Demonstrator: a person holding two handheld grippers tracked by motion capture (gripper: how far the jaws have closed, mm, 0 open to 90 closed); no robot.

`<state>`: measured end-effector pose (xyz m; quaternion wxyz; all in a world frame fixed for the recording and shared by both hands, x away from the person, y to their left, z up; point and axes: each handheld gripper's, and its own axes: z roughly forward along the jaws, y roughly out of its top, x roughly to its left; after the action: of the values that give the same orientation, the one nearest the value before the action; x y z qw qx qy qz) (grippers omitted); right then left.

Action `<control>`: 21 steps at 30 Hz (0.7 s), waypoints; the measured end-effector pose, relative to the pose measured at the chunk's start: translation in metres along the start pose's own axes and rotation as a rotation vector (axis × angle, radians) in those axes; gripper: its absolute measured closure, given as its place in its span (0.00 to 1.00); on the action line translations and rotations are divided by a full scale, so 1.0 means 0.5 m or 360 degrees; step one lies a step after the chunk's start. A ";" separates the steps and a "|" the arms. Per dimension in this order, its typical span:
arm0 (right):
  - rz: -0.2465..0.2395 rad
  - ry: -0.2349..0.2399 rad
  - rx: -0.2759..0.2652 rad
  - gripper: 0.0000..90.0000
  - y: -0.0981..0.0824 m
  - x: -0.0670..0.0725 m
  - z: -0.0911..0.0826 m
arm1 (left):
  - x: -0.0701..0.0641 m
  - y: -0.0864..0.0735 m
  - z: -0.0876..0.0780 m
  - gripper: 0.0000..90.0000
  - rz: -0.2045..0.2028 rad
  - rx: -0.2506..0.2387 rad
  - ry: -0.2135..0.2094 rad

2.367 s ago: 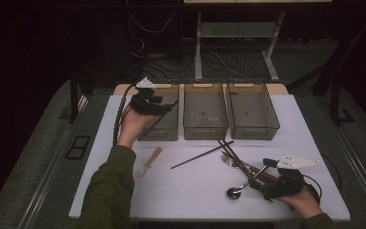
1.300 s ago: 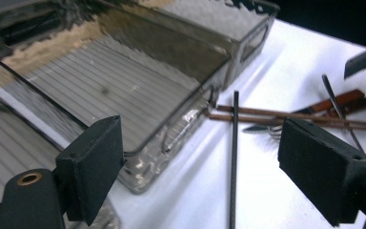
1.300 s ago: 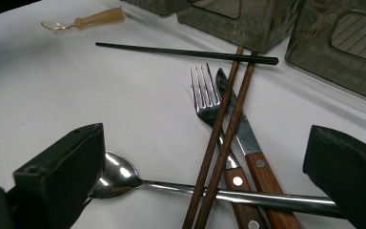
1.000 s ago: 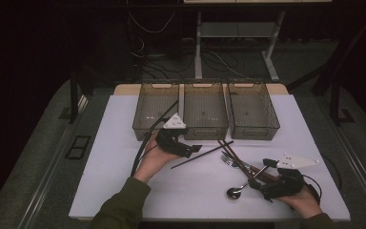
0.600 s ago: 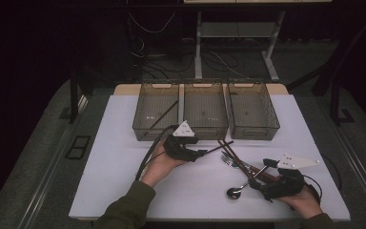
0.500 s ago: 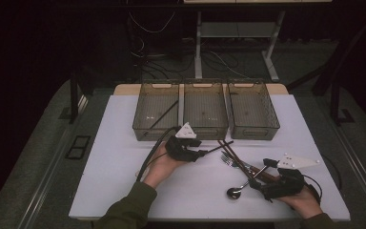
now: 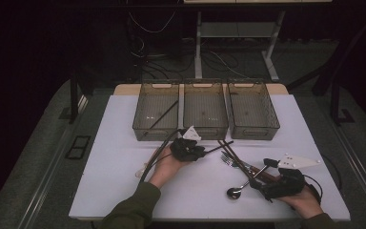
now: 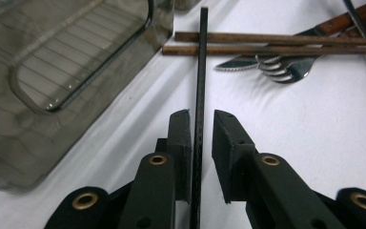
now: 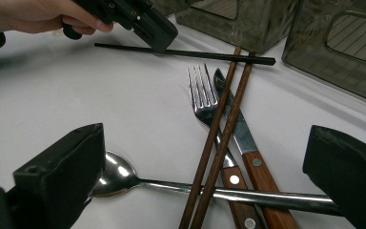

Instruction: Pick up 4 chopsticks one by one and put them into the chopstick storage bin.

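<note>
- The left gripper (image 8: 200, 138) has just been closing its jaws around the black chopstick (image 8: 201, 71), which lies on the white table (image 7: 114, 143) just near of the three bins; in the left gripper view one pad touches the stick while a slim gap shows on the other side, so it is not yet clamped.
- The stick's far tip rests across the two brown chopsticks (image 8: 276, 43); lifting it carelessly would likely drag or roll them.
- Gripped this close to one end, the stick could pivot and slip out.
- The right gripper (image 9: 205, 191) stands wide open, empty, over the spoon (image 9: 124, 179), fork (image 9: 201, 90) and knife (image 9: 238, 131).
- The left bin (image 7: 143, 126) holds one black chopstick; the middle bin (image 7: 205, 129) and right bin (image 7: 271, 129) look empty.
</note>
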<state>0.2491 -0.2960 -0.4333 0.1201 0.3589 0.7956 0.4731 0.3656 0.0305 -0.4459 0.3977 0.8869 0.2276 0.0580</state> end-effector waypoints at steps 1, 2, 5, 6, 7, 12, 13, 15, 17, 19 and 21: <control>0.0003 -0.0001 -0.0002 0.01 0.000 0.000 0.000 | 0.000 0.000 0.001 0.85 0.0005 0.0009 0.0000; 0.0002 -0.0001 -0.0005 0.01 0.000 0.000 0.000 | 0.000 -0.001 0.003 0.86 0.0000 0.0014 -0.0003; 0.0000 0.0000 -0.0001 0.01 0.000 0.001 0.000 | 0.001 -0.003 0.007 0.87 0.0014 0.0031 -0.0001; -0.0002 -0.0001 0.0000 0.01 0.000 0.000 0.001 | 0.001 -0.003 0.008 0.87 0.0013 0.0037 0.0000; -0.0001 0.0000 -0.0001 0.01 0.000 0.000 0.000 | 0.000 -0.004 0.009 0.88 0.0015 0.0040 0.0002; -0.0001 -0.0002 0.0001 0.01 0.000 0.000 0.000 | 0.000 -0.006 0.010 0.89 0.0030 0.0038 0.0012; 0.0001 -0.0003 0.0002 0.01 0.000 0.000 0.000 | -0.001 -0.006 0.011 0.90 0.0035 0.0032 0.0017; 0.0001 -0.0003 0.0001 0.01 0.000 0.000 0.000 | -0.002 -0.006 0.010 0.90 0.0057 0.0040 0.0022; -0.0002 -0.0001 0.0002 0.01 0.000 0.001 0.000 | -0.002 -0.006 0.011 0.91 0.0062 0.0040 0.0020; -0.0006 -0.0002 0.0001 0.01 0.000 0.001 0.001 | -0.004 -0.006 0.011 0.93 0.0076 0.0041 0.0022; -0.0004 -0.0003 -0.0001 0.01 0.000 0.001 0.001 | -0.004 -0.006 0.011 0.94 0.0095 0.0044 0.0020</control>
<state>0.2488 -0.2953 -0.4334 0.1215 0.3583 0.7957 0.4730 0.3644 0.0275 -0.4515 0.3820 0.8984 0.2044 0.0723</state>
